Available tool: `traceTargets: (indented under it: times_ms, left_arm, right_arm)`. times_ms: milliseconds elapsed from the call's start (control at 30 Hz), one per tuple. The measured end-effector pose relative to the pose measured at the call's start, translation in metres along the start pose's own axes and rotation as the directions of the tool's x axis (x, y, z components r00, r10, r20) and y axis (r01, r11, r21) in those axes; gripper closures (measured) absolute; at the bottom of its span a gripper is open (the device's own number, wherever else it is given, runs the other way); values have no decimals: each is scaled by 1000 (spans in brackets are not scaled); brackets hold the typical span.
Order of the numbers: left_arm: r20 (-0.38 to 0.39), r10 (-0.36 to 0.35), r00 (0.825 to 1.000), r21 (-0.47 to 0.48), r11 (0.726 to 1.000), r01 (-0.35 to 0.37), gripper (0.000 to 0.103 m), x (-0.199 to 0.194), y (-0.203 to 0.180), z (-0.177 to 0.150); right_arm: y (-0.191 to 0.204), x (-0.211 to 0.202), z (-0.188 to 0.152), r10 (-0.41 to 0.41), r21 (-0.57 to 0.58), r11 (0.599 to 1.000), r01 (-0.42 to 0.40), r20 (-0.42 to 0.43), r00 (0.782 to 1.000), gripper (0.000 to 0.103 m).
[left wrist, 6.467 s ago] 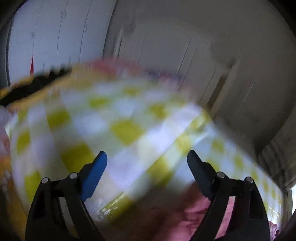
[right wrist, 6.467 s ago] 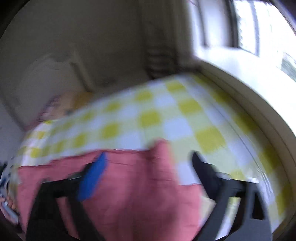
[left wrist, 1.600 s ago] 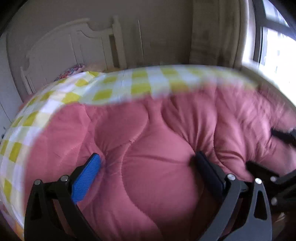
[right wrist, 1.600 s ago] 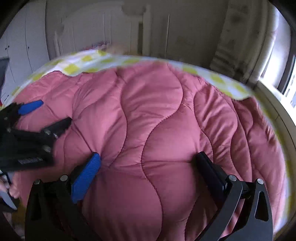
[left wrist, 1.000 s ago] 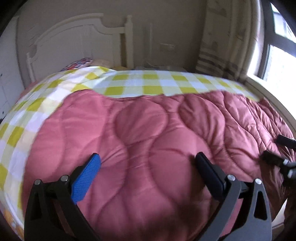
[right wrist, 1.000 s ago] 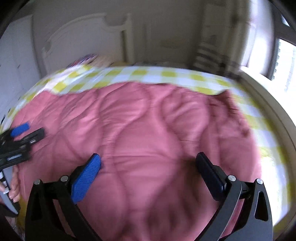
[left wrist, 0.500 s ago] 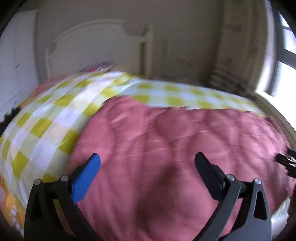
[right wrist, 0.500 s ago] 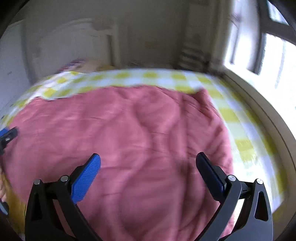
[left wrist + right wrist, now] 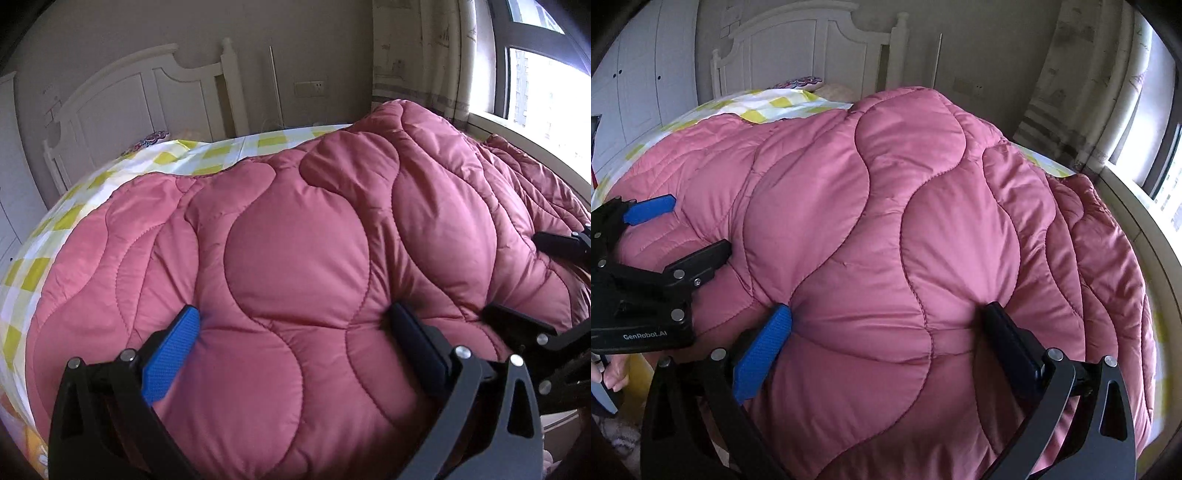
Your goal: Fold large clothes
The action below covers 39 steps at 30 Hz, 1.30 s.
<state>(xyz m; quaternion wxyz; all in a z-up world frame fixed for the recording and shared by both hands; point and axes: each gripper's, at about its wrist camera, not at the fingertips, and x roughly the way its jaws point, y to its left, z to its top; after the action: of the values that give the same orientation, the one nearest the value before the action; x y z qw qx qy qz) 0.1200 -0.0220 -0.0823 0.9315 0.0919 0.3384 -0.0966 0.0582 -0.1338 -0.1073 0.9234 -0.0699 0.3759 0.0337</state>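
Note:
A large pink quilted comforter [image 9: 303, 236] lies bunched high on the bed, filling both views [image 9: 886, 206]. My left gripper [image 9: 295, 332] is open, its fingers spread wide and pressed against the puffy quilt near its front edge. My right gripper [image 9: 886, 332] is also open, fingers pressed into the quilt the same way. The right gripper shows at the right edge of the left wrist view [image 9: 546, 288]. The left gripper shows at the left of the right wrist view [image 9: 665, 240].
A yellow-and-white checked sheet [image 9: 92, 184] covers the bed beyond the quilt. A white headboard [image 9: 147, 99] and pillow [image 9: 801, 83] stand at the far end. A window sill [image 9: 535, 147] and curtain run along the right. White wardrobes [image 9: 639, 74] stand at the left.
Both grippers have moved closer together and into the quilt. The quilt, flat half a second ago, now rises in a tall bunched fold. Both stay open.

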Motion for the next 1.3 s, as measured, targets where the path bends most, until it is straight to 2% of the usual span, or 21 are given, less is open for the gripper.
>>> traceTargets:
  times_ms: [300,367,500,600,667,767,900,1033,1100,1133,1167,1200,1267,1300]
  left_arm:
    - [16,-26,1000,-29,999,26,2,-11,12,-4]
    - [39,-1,999,-47,999,3,2,-20,23,-4]
    - [91,79,993,-115,991,-69,2,-40,60,-6]
    - [47,140,989,-172,977,-130,2,-35,95,-14]
    - [10,169,986,-184,969,-164,2,-25,113,-24]
    - [-14,94,996,-247,964,-94,2,-15,129,-34]
    - [-27,124,992,-222,967,-127,2,-14,126,-31]
    - [-24,118,993,-223,967,-121,2,-13,125,-31]
    - [-23,118,993,-223,968,-120,2,-13,124,-31]
    - [-22,117,993,-223,967,-119,2,-13,124,-31]
    - [-21,117,993,-224,967,-119,2,-13,124,-31]
    - [-20,116,993,-224,967,-118,2,-13,124,-31]
    - [-18,114,993,-226,967,-115,2,-12,124,-30]
    - [-17,114,993,-226,967,-115,2,-12,123,-30]
  right_arm:
    - [-9,-13,-3,48,26,999,-48,5,999,4]
    - [-16,-21,-3,52,37,998,-52,14,999,5]
    - [-47,-39,-10,-5,106,994,-2,65,998,5]
    - [-83,-39,-23,-56,205,978,44,54,997,5]
    - [-101,-34,-33,-48,241,970,36,44,998,4]
    - [-104,-31,-37,-43,241,970,31,43,998,4]
    - [-96,-40,-29,-103,246,965,93,26,994,5]
    - [-83,-62,-25,-151,211,969,127,101,983,5]
    - [-87,-62,-25,-200,215,961,176,93,975,5]
    - [-95,-54,-28,-207,229,955,189,56,977,5]
    - [-102,-44,-31,-192,247,952,182,19,981,5]
    - [-110,-34,-37,-140,282,950,136,-3,990,4]
    - [-131,-24,-51,-11,397,918,-3,32,999,4]
    - [-131,-25,-51,-17,384,923,2,37,999,4]
